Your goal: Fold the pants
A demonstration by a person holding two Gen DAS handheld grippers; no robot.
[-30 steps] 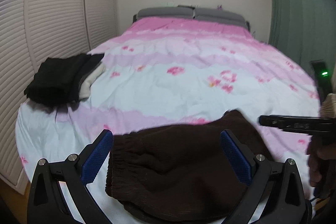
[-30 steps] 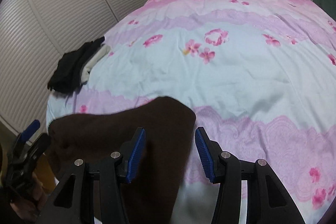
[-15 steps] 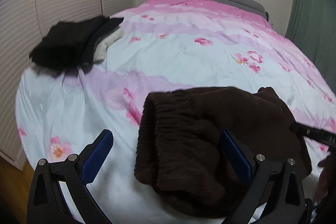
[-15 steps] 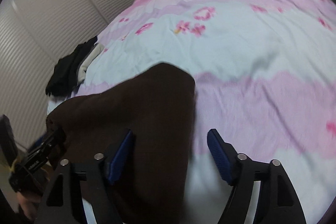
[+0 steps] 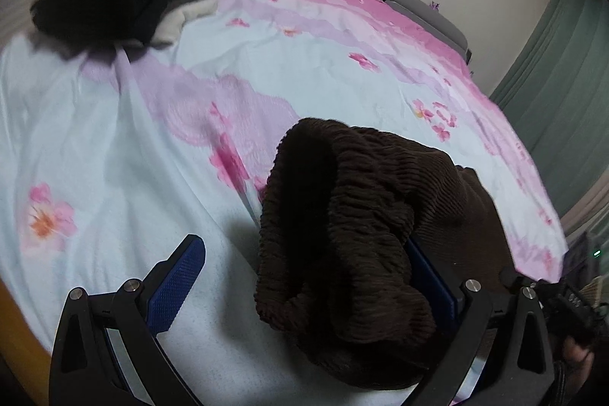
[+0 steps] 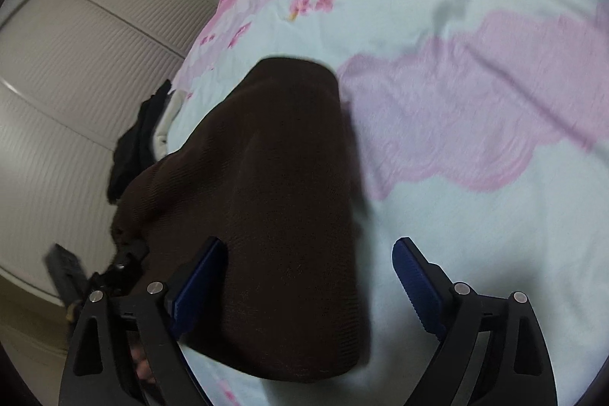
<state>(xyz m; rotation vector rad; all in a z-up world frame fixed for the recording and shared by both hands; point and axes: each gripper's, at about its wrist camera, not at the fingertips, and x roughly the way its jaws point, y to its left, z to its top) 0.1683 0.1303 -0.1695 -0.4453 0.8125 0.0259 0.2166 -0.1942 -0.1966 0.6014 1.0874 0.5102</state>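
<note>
Nearest, the left gripper [image 5: 300, 286] stands spread, the bunched waistband of the pants [image 5: 354, 234] lying between its jaws, ungripped. The right gripper [image 6: 310, 276] is spread too, over the smoother part. Pinch both corners squarely (not loose folds) before lifting. Beyond, the bed [image 5: 114, 139], then dark clothes [image 5: 110, 6].

**Brown Ribbed Cloth on a Pink Floral Cover**

The dark brown ribbed knit pants [image 5: 365, 215] lie on a pale blue bed cover [image 5: 125, 147] banded pink and lilac with pink blossoms. A black-and-cream clothes pile [image 5: 114, 6] sits apart. Blue dimpled fingers [image 5: 175, 284] have black frames. Green curtain [image 5: 552, 94].
</note>
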